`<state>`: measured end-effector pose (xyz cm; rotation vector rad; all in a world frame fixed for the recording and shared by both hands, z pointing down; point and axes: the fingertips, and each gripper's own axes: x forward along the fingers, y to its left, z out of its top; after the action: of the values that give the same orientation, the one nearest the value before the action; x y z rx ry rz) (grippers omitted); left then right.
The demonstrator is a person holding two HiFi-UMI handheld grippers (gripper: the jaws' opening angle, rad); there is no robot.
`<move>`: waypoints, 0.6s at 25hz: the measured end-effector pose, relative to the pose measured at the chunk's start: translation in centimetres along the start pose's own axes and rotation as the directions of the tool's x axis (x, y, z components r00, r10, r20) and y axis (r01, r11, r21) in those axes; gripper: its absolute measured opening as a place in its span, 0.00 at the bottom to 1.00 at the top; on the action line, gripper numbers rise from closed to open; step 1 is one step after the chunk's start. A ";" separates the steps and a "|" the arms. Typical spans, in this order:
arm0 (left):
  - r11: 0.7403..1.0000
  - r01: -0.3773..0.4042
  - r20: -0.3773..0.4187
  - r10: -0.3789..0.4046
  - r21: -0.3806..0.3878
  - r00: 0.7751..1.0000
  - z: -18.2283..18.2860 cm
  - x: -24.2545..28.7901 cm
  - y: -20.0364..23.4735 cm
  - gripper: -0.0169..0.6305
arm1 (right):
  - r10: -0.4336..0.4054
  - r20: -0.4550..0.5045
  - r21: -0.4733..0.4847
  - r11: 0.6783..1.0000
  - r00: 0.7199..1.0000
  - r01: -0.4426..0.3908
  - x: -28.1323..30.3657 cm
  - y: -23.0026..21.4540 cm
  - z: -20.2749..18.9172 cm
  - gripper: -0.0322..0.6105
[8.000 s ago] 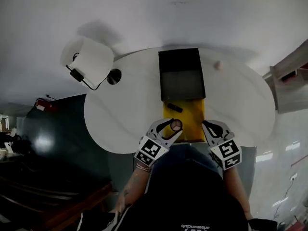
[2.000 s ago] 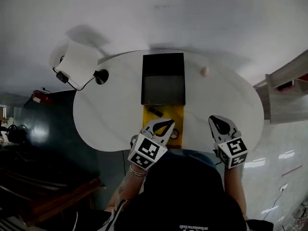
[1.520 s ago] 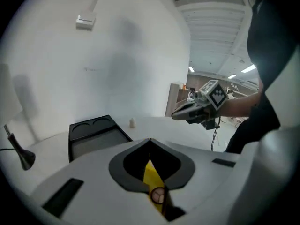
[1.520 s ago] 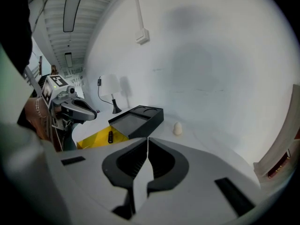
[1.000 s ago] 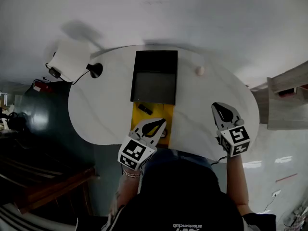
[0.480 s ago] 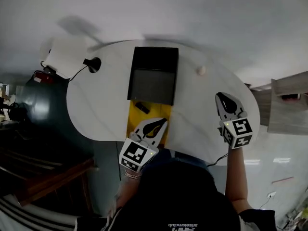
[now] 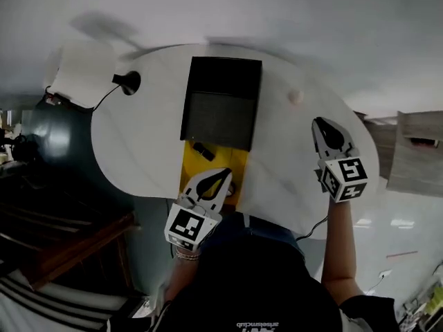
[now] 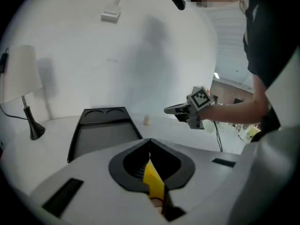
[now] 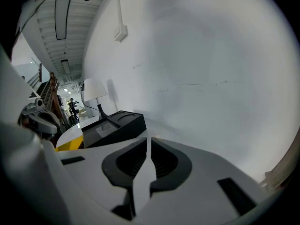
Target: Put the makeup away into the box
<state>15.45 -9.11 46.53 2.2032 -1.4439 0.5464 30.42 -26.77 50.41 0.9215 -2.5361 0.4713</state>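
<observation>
1. Black box (image 7: 221, 116) stands mid-tabletop (image 7: 138, 137); a yellow tray (image 7: 239, 163) adjoins its 6 o'clock edge.
2. Dark makeup stick (image 7: 203, 151) lies in the tray: apparently stowed.
3. Small pale piece (image 7: 296, 97), at 2 o'clock from the box, sits loose on the tabletop: probably still to be stowed.
4. Left claw (image 7: 223, 176), pinched together and empty, hovers over the tray.
5. Right claw (image 7: 322, 126), likewise closed and empty, points toward the pale piece.

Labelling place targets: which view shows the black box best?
Head view: the black box is seen from above, whole outline, nothing over it. Left gripper view shows it at a low angle, foreshortened. Right gripper view shows it small and side-on, at the left.
</observation>
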 end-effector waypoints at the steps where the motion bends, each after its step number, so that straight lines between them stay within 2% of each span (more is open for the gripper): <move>1: 1.000 -0.005 0.000 0.005 -0.002 1.000 0.1 0.0 0.2 0.05 | 0.001 0.000 0.001 1.000 1.000 -0.001 0.4 -0.1 0.0 0.09; 4: 1.000 -0.017 0.003 0.017 -0.008 1.000 0.3 0.3 0.8 0.05 | 0.001 -0.014 0.007 1.000 1.000 0.000 1.8 -0.5 0.0 0.13; 5: 1.000 -0.021 0.001 0.021 -0.013 1.000 0.3 0.4 1.0 0.05 | 0.001 -0.023 0.011 1.000 1.000 0.000 2.3 -0.7 -0.1 0.22; 6: 1.000 -0.025 -0.001 0.025 -0.018 1.000 0.3 0.4 1.2 0.05 | 0.001 -0.031 0.013 1.000 1.000 -0.001 2.7 -0.8 -0.3 0.26; 15: 0.997 -0.047 -0.021 0.046 -0.066 0.999 -0.1 1.0 2.9 0.05 | 0.006 -0.078 0.017 1.000 0.997 -0.005 6.0 -1.4 -1.1 0.32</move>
<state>13.13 -10.84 47.66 2.1122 -1.4854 0.5260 27.43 -30.45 54.46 0.8851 -2.4684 0.5209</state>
